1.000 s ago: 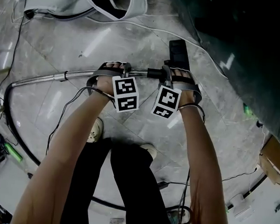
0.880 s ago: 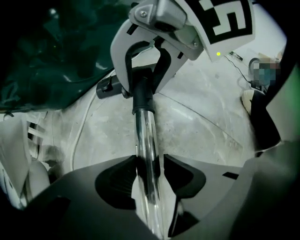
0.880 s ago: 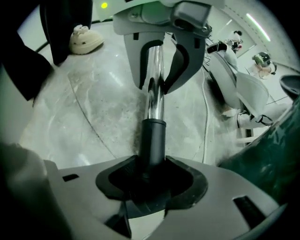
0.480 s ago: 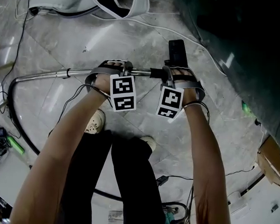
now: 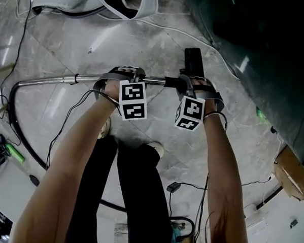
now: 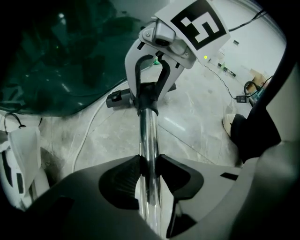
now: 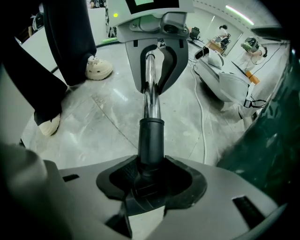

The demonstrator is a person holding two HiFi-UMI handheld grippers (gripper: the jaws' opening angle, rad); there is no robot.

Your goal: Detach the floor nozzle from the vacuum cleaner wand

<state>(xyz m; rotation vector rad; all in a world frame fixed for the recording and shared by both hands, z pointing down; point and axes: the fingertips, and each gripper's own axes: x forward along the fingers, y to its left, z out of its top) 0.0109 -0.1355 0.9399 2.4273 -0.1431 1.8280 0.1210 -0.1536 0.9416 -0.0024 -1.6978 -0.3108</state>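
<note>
A chrome wand [image 5: 52, 79] runs level across the head view and ends at the right in a black neck [image 7: 151, 140] joined to the black floor nozzle [image 5: 193, 62]. My left gripper [image 5: 128, 76] points steeply down. Its jaws are closing, and the pads press the chrome wand [image 6: 149, 140] from both sides. A hand's width to the right, my right gripper [image 5: 184, 83] is shut on the black neck beside the nozzle. Each gripper view shows the other gripper straddling the tube further along. Wand and nozzle are still joined.
A black hose [image 5: 12, 121] curves from the wand's left end down across the marble floor. A white appliance [image 5: 97, 1] and a white cable [image 5: 167, 29] lie at the top. Dark glass [image 5: 267, 58] stands at the right. The person's legs [image 5: 139, 178] and floor cables are below.
Both hands have risen a little, and the wand and nozzle have come up with them. The right marker cube has tilted to the right.
</note>
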